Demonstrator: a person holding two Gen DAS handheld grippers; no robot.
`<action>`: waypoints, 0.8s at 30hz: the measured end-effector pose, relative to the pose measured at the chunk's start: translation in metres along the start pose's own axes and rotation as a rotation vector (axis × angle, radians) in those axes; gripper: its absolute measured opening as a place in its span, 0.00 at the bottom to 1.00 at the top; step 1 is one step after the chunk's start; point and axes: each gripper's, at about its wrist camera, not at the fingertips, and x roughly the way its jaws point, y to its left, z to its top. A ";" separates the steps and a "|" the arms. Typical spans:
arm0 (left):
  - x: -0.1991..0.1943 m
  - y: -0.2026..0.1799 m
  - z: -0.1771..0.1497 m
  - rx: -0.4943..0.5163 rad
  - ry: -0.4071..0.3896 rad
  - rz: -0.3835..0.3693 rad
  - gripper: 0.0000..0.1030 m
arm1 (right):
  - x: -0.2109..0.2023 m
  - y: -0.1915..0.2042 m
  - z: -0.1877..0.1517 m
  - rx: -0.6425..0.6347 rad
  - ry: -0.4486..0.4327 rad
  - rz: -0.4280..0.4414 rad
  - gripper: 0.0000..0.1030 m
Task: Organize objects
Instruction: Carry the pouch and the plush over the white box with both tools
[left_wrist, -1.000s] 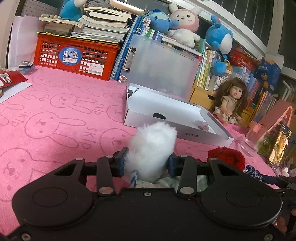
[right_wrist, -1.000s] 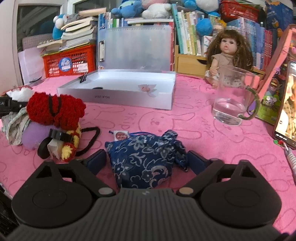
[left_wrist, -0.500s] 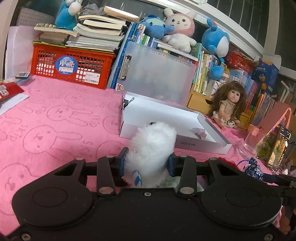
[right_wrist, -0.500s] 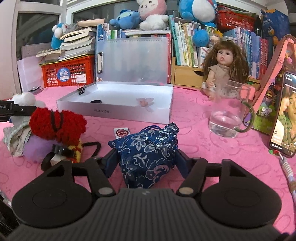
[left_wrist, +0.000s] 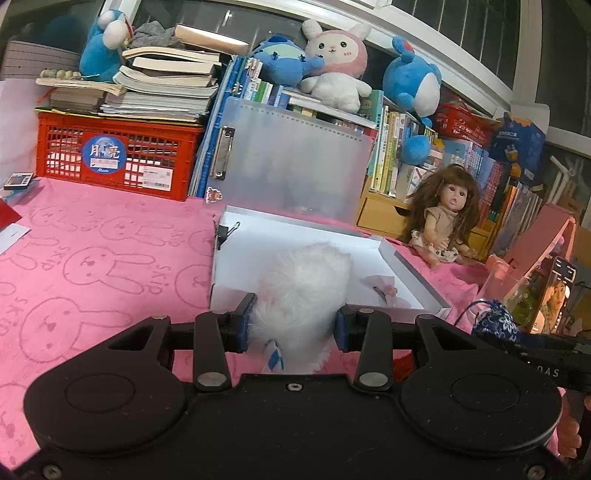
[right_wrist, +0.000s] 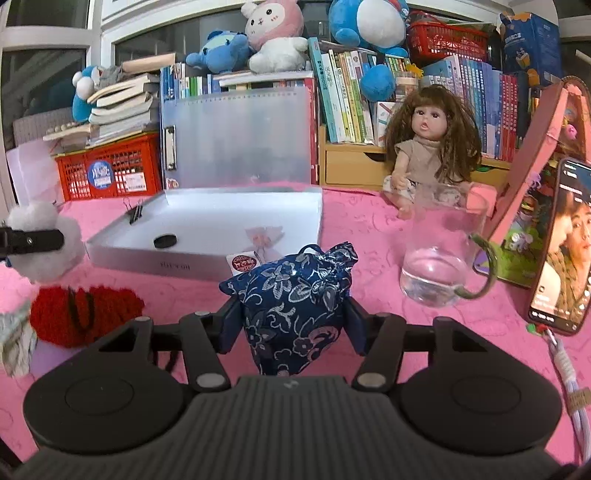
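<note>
— Now, what is the left gripper (left_wrist: 293, 326) holding?
— Its pads are pressing a white fluffy toy (left_wrist: 303, 291), lifted in front of the white tray (right_wrist: 280, 201).
— And the right gripper (right_wrist: 293, 325)?
— Its jaws, having just been closing, are clamping a blue floral pouch (right_wrist: 295, 299), raised off the pink cloth (right_wrist: 376, 258) near the tray.

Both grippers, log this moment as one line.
left gripper: shut on fluffy white plush ball | right gripper: jaws just closed on blue floral fabric pouch | shallow white cardboard box: ahead, open
</note>
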 end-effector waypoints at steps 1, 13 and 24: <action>0.002 -0.001 0.001 0.003 0.001 -0.001 0.38 | 0.001 0.000 0.002 0.001 -0.002 0.004 0.58; 0.026 -0.013 0.025 0.041 0.017 -0.004 0.38 | 0.022 0.008 0.030 0.000 0.011 0.049 0.58; 0.064 -0.017 0.051 0.021 0.038 0.001 0.38 | 0.055 -0.003 0.056 0.082 0.052 0.109 0.58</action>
